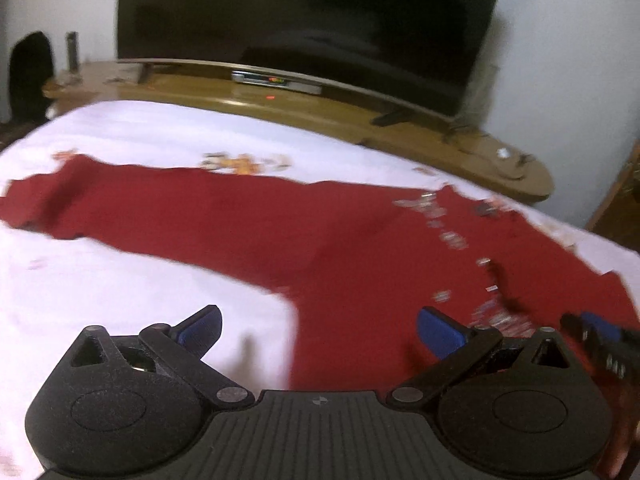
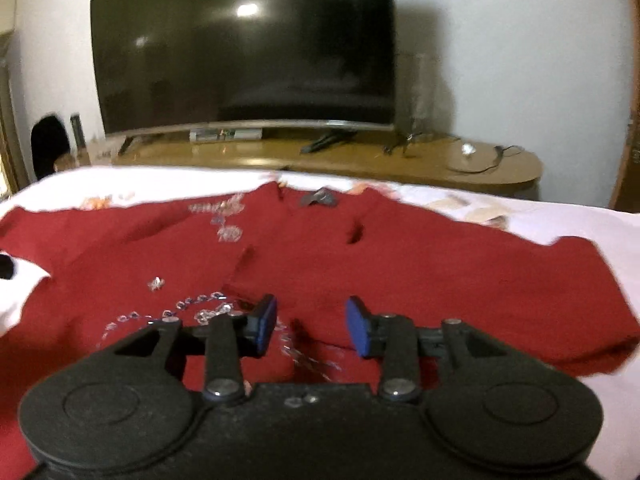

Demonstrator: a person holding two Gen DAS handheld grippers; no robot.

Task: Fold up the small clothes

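A small dark red garment [image 1: 360, 240] with silver sequin trim lies spread on a white bed sheet [image 1: 120, 280]. One long sleeve stretches to the left in the left wrist view. My left gripper [image 1: 318, 330] is open and empty, hovering over the garment's lower left edge. The tip of the other gripper shows at the right edge of that view [image 1: 600, 334]. My right gripper [image 2: 312, 326] is open and empty above the middle of the garment [image 2: 440, 272], near its front opening and sequins [image 2: 192, 308].
A large dark TV [image 2: 244, 48] stands on a long wooden cabinet [image 2: 360, 156] just beyond the bed's far edge. Small items and a cable [image 2: 480, 156] lie on the cabinet. White wall [image 2: 520, 60] behind.
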